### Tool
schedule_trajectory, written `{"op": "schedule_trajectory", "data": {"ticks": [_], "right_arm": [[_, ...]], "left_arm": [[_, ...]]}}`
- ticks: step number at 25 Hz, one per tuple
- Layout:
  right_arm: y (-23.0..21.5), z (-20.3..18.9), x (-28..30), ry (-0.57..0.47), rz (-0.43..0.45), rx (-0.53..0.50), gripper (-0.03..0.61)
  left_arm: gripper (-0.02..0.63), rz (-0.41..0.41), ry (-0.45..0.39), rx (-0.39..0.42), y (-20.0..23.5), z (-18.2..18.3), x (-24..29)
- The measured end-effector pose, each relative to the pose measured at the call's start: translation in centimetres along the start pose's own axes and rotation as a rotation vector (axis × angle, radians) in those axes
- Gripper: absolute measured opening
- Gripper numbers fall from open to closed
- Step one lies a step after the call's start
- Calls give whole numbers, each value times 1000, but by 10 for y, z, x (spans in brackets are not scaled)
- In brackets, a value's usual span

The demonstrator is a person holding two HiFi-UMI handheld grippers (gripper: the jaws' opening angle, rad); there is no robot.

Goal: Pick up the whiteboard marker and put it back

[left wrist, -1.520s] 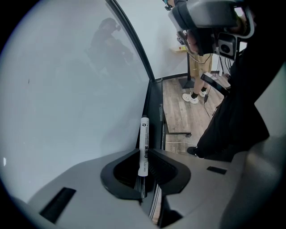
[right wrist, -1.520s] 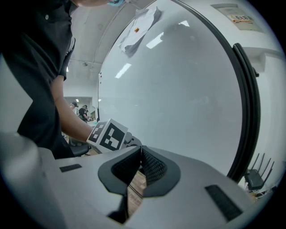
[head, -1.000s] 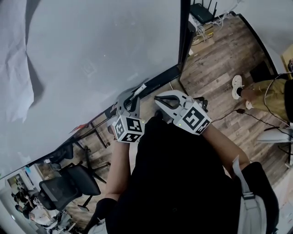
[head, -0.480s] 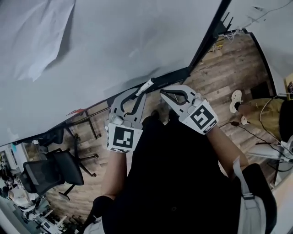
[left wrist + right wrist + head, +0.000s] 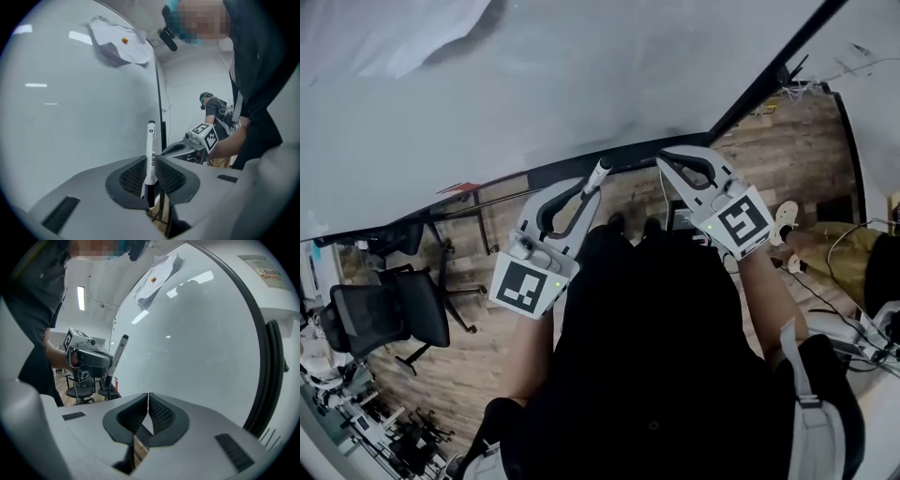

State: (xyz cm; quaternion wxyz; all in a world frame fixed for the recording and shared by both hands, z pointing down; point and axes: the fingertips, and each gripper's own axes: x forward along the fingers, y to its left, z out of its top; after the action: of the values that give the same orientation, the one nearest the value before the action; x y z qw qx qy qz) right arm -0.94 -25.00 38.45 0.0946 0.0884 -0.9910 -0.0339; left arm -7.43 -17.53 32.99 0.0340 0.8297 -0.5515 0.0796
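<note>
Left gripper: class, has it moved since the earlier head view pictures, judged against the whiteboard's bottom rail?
Yes. The left gripper has turned, shut on the marker, which earlier lay along the bottom rail and now crosses it.

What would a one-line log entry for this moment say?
left gripper: shut on marker, which sticks up past the jaws | right gripper: shut, empty | whiteboard: ahead of both grippers
</note>
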Motion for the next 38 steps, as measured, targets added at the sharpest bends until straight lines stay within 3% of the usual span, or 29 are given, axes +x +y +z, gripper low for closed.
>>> {"op": "schedule_trajectory", "data": {"ticks": [4,11,23,38], "right_arm": [[-6,6,-2,-1,-8,-22,20],[-14,2,-7,22,-4,-25,21],[0,6,-1,-10,26,10,20],[8,1,1,-18,46,14,20]], "left_arm": [[71,15,-30,-90,5,-6,-15],[71,49,-163,-204,22,-13,-35],[71,85,-186,-192,26,-37,-50],[71,134,-245,-217,35,-32,-60]]}}
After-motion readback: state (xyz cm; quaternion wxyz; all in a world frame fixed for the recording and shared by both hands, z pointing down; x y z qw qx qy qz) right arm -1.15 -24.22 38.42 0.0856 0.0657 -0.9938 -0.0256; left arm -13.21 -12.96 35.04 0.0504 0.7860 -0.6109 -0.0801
